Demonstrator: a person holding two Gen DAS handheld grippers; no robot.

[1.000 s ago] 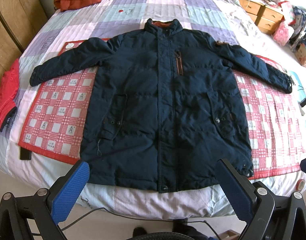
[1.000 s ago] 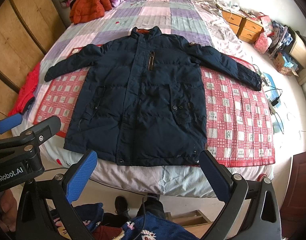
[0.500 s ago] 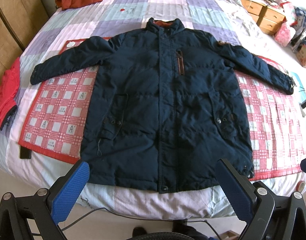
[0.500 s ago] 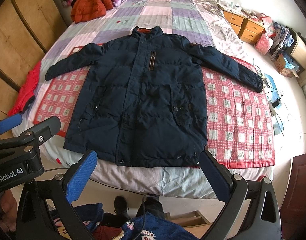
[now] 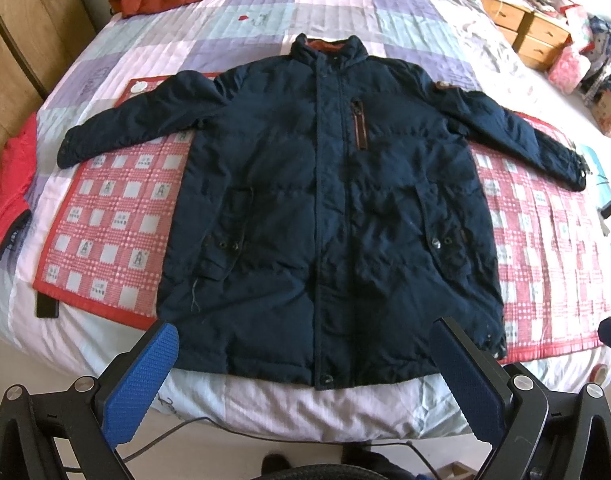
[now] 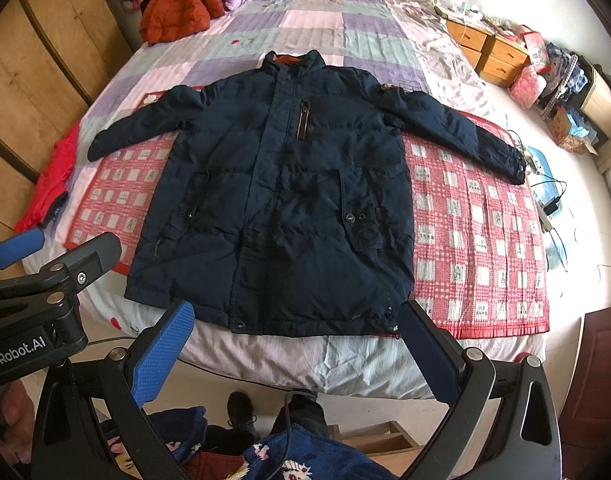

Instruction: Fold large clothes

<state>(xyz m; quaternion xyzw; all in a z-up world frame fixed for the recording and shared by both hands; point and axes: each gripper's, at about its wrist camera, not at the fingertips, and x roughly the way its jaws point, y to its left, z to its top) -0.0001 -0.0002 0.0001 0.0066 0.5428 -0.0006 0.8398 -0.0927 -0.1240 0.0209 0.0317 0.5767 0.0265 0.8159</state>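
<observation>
- The bed (image 5: pixel 265 24), under a quilt of lilac, pale green and pink squares, fills most of both wrist views and runs from 6 o'clock up to 12 o'clock.
- A red-and-white checked mat (image 5: pixel 113 216) lies across the near half of the bed, reaching from 9 o'clock to 3 o'clock under the coat.
- The navy padded jacket (image 5: pixel 329 200) lies flat and face up on the mat at the centre of the left wrist view, zipped, collar toward 12 o'clock, hem toward 6 o'clock at the bed's near edge, its sleeves spread toward 9 and 3 o'clock.
- In the right wrist view the jacket (image 6: pixel 281 200) again sits at the centre, unfolded.
- A wooden wardrobe (image 6: pixel 37 80) stands along the bed at 9 to 10 o'clock.
- An orange puffer coat (image 6: pixel 177 12) is bunched on the bed at 11 o'clock, well apart from the jacket.
- A red garment (image 5: pixel 9 192) hangs off the bed edge at 9 o'clock.
- A wooden drawer unit (image 6: pixel 489 52) stands at 2 o'clock beside the bed.
- The left gripper (image 5: pixel 305 384) hovers at 6 o'clock, just short of the hem; its blue-padded jaws are spread wide, holding nothing.
- The right gripper (image 6: pixel 297 352) hovers at 6 o'clock, likewise released, jaws wide apart and clear of the fabric.
- A black flat object (image 5: pixel 47 306) lies at 8 o'clock, just beside the mat's corner.
</observation>
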